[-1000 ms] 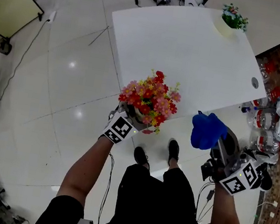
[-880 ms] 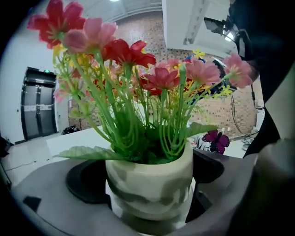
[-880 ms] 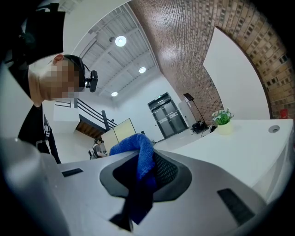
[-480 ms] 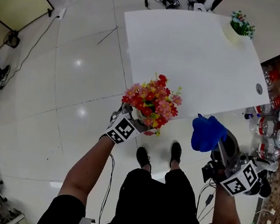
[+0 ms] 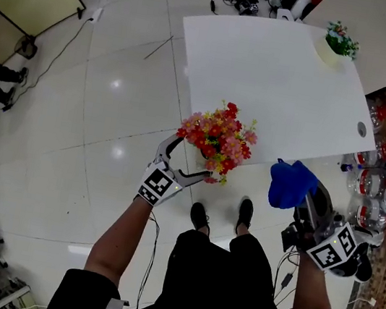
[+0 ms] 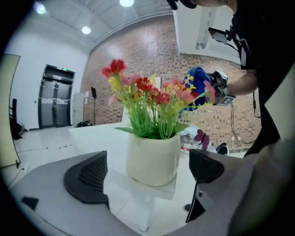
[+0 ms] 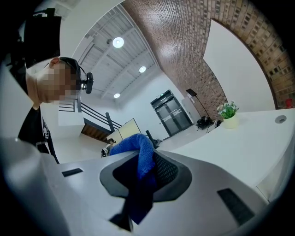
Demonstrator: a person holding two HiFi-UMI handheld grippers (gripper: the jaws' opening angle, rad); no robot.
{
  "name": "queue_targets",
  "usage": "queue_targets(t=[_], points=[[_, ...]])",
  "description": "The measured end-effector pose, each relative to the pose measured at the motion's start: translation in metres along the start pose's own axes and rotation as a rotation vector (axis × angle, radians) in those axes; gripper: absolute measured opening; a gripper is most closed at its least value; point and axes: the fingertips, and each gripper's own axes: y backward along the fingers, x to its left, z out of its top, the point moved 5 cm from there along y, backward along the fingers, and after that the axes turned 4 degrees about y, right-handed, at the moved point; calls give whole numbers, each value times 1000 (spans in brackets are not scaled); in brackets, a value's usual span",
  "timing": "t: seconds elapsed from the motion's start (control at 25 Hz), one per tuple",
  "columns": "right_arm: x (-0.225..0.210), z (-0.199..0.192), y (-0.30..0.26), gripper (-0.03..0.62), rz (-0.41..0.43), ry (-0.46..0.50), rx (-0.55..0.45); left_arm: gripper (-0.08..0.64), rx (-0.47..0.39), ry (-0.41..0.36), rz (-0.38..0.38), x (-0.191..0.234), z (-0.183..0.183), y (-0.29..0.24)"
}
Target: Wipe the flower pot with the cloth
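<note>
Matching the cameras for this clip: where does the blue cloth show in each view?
Head view: cloth at lower right, just off the table's near edge.
Left gripper view: cloth at upper right, behind the flowers.
Right gripper view: cloth at centre, clamped in the right gripper.
Shared landmark: the white table.

Left hand-held gripper [image 6: 148,171]: jaws wide apart, dark ribbed pads clear of the cream flower pot [image 6: 153,159] standing upright between them on the white desk [image 6: 83,138]. Pot contents: red, pink and yellow flowers [image 6: 147,99] on green stems. Behind, right: blue cloth [image 6: 196,85] carried by the other hand-held gripper [image 6: 211,90] (partly masked by blooms). Background: brick wall [image 6: 138,55], dark double door [image 6: 55,99].
</note>
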Motion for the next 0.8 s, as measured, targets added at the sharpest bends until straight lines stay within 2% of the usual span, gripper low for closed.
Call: queue_targets(t=[0.16,0.24,0.48,0.6,0.64,0.68,0.8], points=[[2,18,3,54,48,19,-32,545,-117,99,99,-22,26,38],[2,29,8,54,84,28,-46,545,-174,124,143,-40,47,55],[1,54,37,54,203,72,-49,543,-279,86,225,-119,123,82],[5,66,55,54,269,134,15,542,-312,65,284,-169,156,88],[5,70,62,54,284,161,47,529,-320,59,308,-186,166,88],[4,74,70,54,303,188,75,474,-335,57,327,-202,175,87],[7,90,100,54,360,232,98,462,-384,71,369,-247,198,84]])
